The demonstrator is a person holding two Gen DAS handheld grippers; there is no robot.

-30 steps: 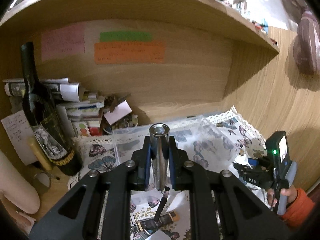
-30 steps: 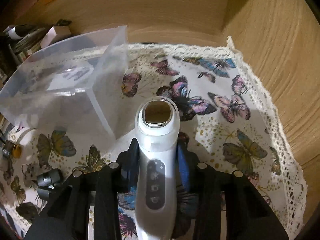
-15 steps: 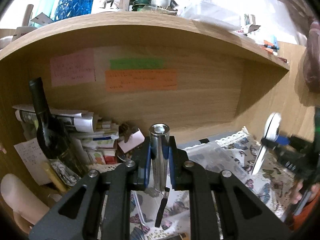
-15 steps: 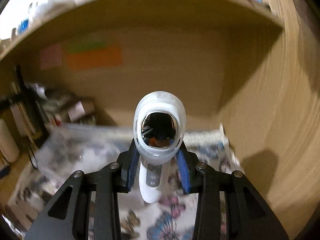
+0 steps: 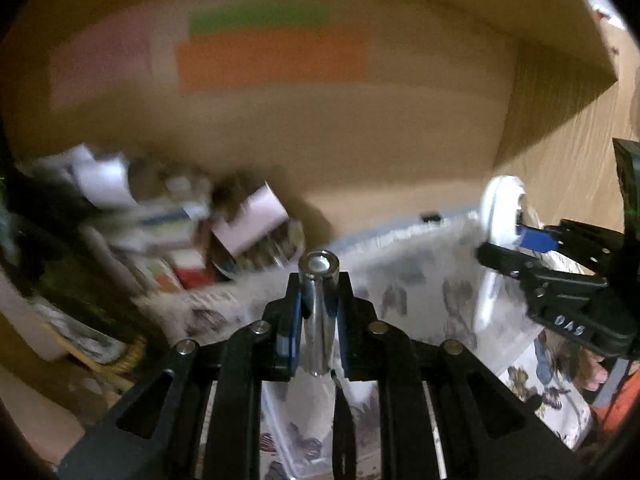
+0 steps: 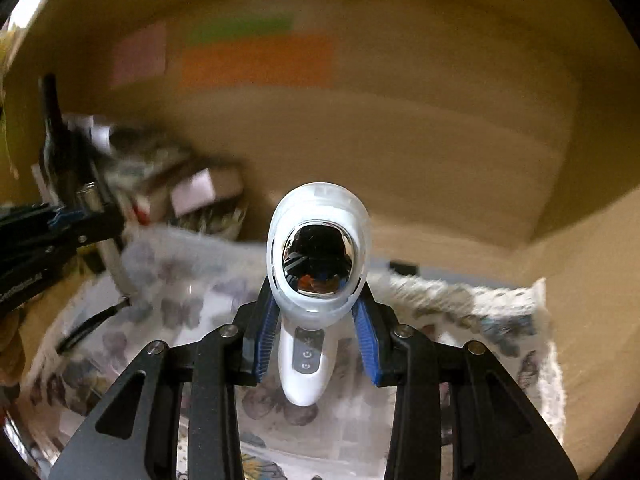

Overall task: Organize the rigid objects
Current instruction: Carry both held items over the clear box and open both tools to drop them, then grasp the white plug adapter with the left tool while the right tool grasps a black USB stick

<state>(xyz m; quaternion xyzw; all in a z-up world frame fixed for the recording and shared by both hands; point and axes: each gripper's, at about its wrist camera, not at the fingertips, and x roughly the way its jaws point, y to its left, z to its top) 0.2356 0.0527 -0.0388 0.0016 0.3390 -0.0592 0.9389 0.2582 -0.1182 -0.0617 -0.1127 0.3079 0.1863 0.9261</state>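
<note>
Between the left gripper's [image 5: 319,316] blue pads stands a polished metal cylinder [image 5: 319,304], clamped upright by its middle so that its round top rises just above the fingertips and its lower end hangs free below them. Gripping it at mid-length looks deliberate: the tube cannot swing, and its bottom stays clear for lowering into a container. Something thin and dark dangles under it, though blur keeps me from saying what that is.

Ahead of and below that gripper lies a clear plastic bin [image 5: 420,280], resting on a butterfly-printed cloth [image 5: 532,380] with a lace edge. Off to the gripper's left, a heap of papers and boxes [image 5: 168,216] crowds the back corner beside a dark bottle [image 5: 60,276]. Coloured notes [image 5: 272,60] are stuck on the wooden back panel straight in front.

On its right, the right gripper [image 6: 316,332] is closed around a white handheld device [image 6: 316,280], pinching the neck just under the wide head. The mirrored face points forward and the button strip faces up, so the heavy head sits above the pads and cannot slip down through them. Its tail hangs over the cloth, ahead of the fingers.

Both items are held off the surface above the bin area, which suggests each is being carried toward the bin for sorting, neither yet set down.
</note>
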